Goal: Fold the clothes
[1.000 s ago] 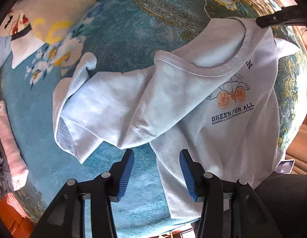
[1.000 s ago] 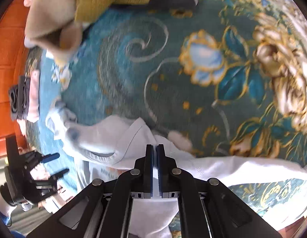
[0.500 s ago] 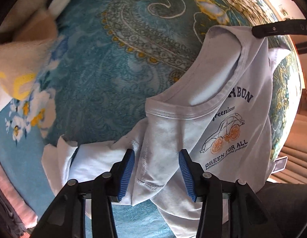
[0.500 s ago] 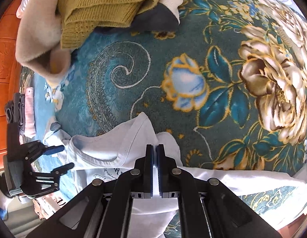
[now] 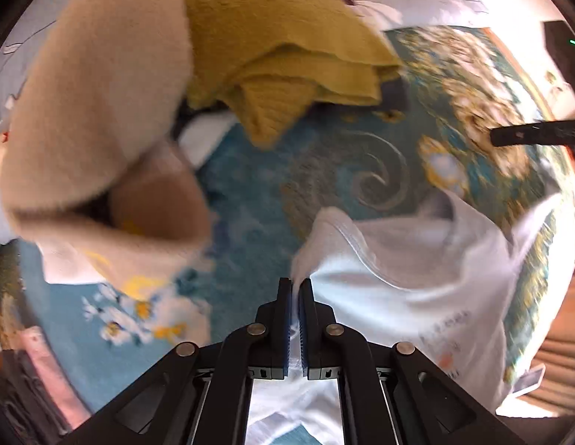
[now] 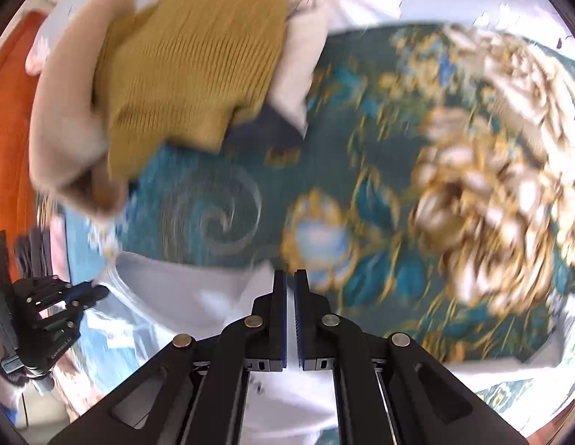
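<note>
A white T-shirt [image 5: 417, 259] with a printed front is held up over a teal floral bedspread [image 5: 258, 200]. My left gripper [image 5: 295, 285] is shut on the shirt's shoulder by the collar. My right gripper [image 6: 290, 278] is shut on the other shoulder of the shirt [image 6: 183, 289]. The shirt hangs stretched between the two grippers. The right gripper's tip shows at the right of the left wrist view [image 5: 536, 135], and the left gripper shows at the left of the right wrist view [image 6: 53, 304]. Both views are blurred by motion.
A pile of clothes lies at the far side of the bed: a beige fleece garment [image 5: 94, 111] and a mustard knit sweater [image 5: 287, 48] on top. Pink folded cloth [image 5: 46, 371] lies at the left edge. An orange wooden headboard [image 6: 9, 129] stands at the left.
My left gripper has shut on the shirt's shoulder and lifted. Both grippers have moved toward the far clothes pile, carrying the shirt.
</note>
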`<state>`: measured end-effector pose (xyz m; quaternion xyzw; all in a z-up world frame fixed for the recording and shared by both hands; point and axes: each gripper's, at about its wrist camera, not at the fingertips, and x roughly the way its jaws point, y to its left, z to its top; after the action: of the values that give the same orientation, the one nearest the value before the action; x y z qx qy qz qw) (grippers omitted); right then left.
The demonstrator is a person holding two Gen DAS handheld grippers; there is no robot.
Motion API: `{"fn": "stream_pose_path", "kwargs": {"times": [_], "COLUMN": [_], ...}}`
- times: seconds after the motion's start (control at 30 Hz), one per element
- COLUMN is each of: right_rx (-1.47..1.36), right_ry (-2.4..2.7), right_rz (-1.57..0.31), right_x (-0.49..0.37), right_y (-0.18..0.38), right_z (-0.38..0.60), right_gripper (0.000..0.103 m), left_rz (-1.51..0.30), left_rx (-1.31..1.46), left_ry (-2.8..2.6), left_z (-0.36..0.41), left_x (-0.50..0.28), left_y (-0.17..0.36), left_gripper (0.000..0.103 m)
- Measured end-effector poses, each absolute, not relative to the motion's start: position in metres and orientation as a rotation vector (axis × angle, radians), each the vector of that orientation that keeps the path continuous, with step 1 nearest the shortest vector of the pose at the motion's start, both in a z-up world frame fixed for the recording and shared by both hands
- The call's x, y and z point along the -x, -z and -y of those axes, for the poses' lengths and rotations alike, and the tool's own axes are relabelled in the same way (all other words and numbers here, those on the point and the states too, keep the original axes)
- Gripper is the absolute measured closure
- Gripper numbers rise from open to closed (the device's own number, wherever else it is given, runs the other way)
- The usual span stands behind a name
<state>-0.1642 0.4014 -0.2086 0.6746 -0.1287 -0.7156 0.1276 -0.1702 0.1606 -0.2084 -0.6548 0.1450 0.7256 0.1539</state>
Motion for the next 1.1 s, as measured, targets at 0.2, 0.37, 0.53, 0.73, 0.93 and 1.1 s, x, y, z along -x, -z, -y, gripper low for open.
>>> {"fn": "stream_pose_path", "kwargs": {"times": [0.2, 0.37, 0.53, 0.73, 0.93, 1.1], "right_rx": [-1.973, -2.111, -2.231, -2.299, -2.310, -2.311], "right_ry": [2.095, 2.006, 1.920, 1.872, 1.874, 1.865], "right_rz": [0.372, 0.366, 0.436, 0.425, 0.329, 0.251], "right_x": [0.169, 0.133, 0.084, 0.044, 0.022, 0.004], "right_y": [0.206, 0.226, 0.243, 0.238, 0.213, 0.196], "right_z": [-0.405, -0.407, -0.406, -0.395, -0.383, -0.372], "right_gripper": [0.099, 0.095, 0.043, 0.024, 0.024, 0.023], "left_rz": [-0.216, 0.111, 0.077, -0.149, -0.165, -0.164], "left_rx": [2.010, 2.137, 2.329, 2.380, 2.288, 2.195], "left_ry": [-2.167, -2.393, -2.359, -2.283, -2.137, -2.093], "left_z": [-0.110, -0.029, 0.019, 0.026, 0.010, -0.002], "left_x": [0.166, 0.119, 0.062, 0.028, 0.031, 0.030], "left_y": [0.198, 0.185, 0.205, 0.232, 0.247, 0.249], "left_gripper": [0.061, 0.047, 0.044, 0.038, 0.038, 0.038]}}
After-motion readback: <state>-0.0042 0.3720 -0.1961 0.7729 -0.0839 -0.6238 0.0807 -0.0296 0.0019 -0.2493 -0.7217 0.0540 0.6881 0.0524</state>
